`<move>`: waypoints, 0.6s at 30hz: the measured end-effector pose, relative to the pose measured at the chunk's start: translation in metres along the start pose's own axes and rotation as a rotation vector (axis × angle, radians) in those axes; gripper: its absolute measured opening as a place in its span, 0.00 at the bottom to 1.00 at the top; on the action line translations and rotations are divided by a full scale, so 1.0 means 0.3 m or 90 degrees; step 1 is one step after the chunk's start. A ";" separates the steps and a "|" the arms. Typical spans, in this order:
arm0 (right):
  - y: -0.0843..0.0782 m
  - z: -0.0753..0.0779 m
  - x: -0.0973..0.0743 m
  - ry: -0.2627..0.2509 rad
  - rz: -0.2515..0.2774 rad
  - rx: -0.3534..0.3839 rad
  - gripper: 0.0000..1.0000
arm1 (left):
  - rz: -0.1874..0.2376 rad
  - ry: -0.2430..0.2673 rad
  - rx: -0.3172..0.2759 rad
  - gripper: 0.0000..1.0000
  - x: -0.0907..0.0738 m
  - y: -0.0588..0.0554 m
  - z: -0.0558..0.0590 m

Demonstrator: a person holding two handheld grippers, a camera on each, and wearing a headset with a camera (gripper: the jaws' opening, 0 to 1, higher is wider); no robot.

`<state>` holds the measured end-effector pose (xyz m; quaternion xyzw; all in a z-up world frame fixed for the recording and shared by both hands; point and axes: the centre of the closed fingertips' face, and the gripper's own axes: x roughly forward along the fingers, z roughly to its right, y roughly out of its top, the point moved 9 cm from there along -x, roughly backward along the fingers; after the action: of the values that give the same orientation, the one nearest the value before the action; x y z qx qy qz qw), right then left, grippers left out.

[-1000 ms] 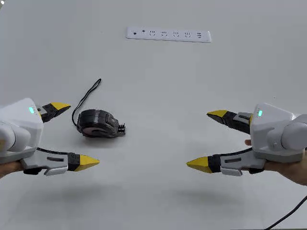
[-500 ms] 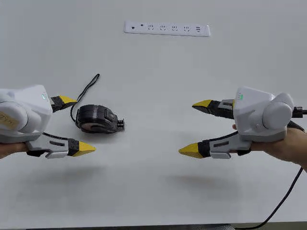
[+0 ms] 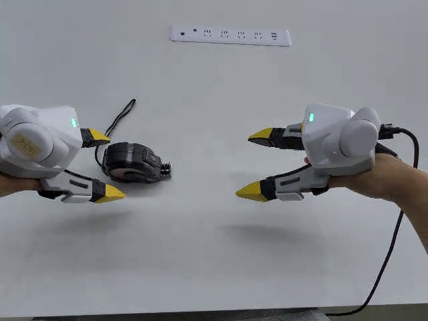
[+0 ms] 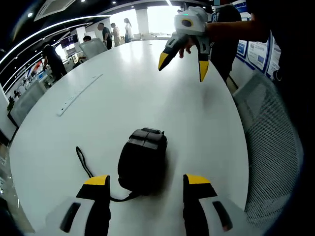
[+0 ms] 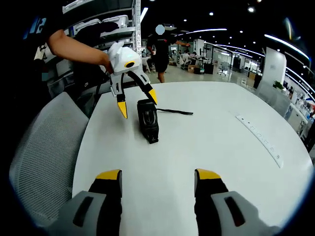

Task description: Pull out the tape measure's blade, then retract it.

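L gripper lined up on the tape measure; pull not yet begun.
Tape measure sits left of centre on the worktop, upright on its base as far as I can tell, w/ wrist strap trailing off toward the power strip. L jaws are spread wide, case between and just ahead of the tips, no contact that I can make out. R gripper is well apart to the right, jaws also spread, holding nothing. Blade looks fully wound inside the case, w/ just the hook tab poking out toward R. Step in hand, I'd say: slide L fwd, clamp across the case's flat sides firmly enough that it won't twist, then bring R in low, pinch the hook & pull straight along the worktop.
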<state>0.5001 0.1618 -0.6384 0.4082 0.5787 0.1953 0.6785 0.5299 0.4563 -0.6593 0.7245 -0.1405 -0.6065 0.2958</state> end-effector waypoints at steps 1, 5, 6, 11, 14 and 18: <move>0.001 0.000 0.004 0.001 0.000 -0.002 0.59 | -0.003 -0.002 0.001 0.54 0.001 -0.001 -0.001; 0.017 0.003 0.044 0.013 0.003 -0.018 0.56 | -0.025 -0.015 0.024 0.46 0.013 -0.005 -0.012; 0.020 0.004 0.051 0.015 0.004 -0.020 0.55 | -0.029 -0.018 0.029 0.44 0.015 -0.006 -0.014; 0.032 0.009 0.102 0.029 -0.002 -0.041 0.52 | -0.046 -0.024 0.052 0.37 0.032 -0.004 -0.027; 0.037 0.013 0.127 0.036 -0.004 -0.049 0.51 | -0.047 -0.027 0.058 0.36 0.040 0.005 -0.030; 0.042 0.014 0.155 0.045 -0.009 -0.057 0.49 | -0.051 -0.032 0.069 0.34 0.052 0.012 -0.032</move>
<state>0.5184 0.2022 -0.6579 0.3661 0.5963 0.2303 0.6763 0.5433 0.4471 -0.6686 0.7289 -0.1511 -0.6276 0.2278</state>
